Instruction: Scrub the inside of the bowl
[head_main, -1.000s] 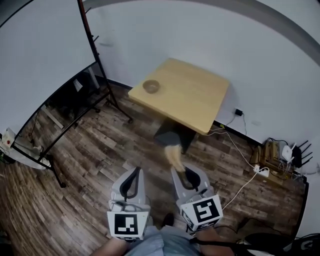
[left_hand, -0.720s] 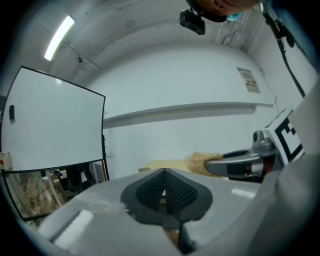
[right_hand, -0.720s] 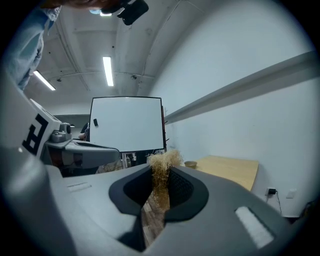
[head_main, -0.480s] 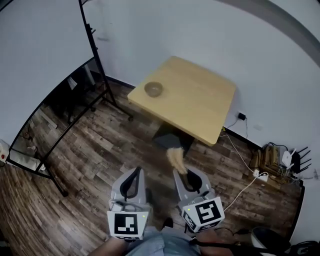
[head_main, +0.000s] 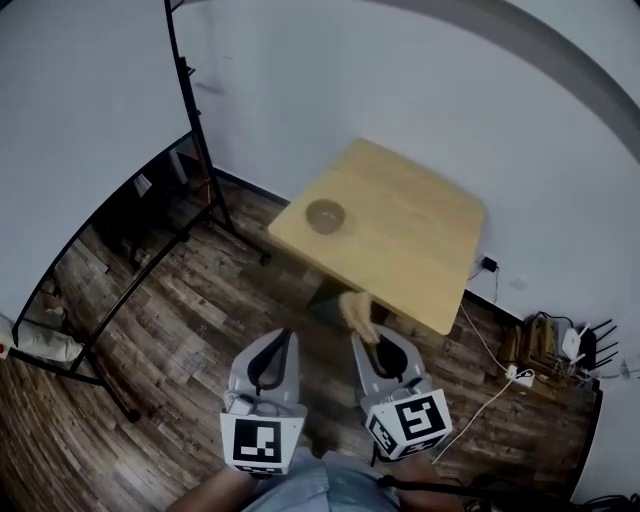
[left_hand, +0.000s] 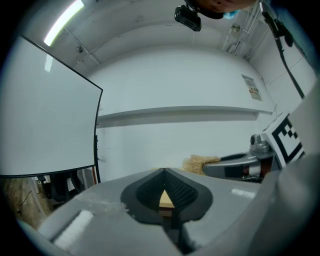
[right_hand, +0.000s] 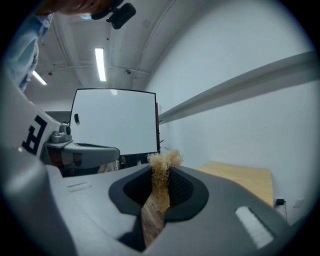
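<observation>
Two grippers are hanging above the wood floor (head_main: 150, 300), just short of the table (head_main: 420, 250). The left gripper (head_main: 283, 338) is keeping its jaws pressed together with nothing between them. The right gripper (head_main: 363, 342) is clamping a straw-coloured fibre scrubber (head_main: 355, 312), whose frayed end is sticking out toward the table's near edge. The bowl (head_main: 325, 216) is sitting on the table near its left corner, well apart from both grippers.

pale tan table (head_main: 410, 225), brownish bowl (head_main: 325, 216) at its 9 o'clock; straw-yellow scrubber (head_main: 357, 312); grey left gripper (head_main: 283, 336) and right gripper (head_main: 362, 342), black-and-white square markers; dark brown plank floor (head_main: 170, 330).
</observation>
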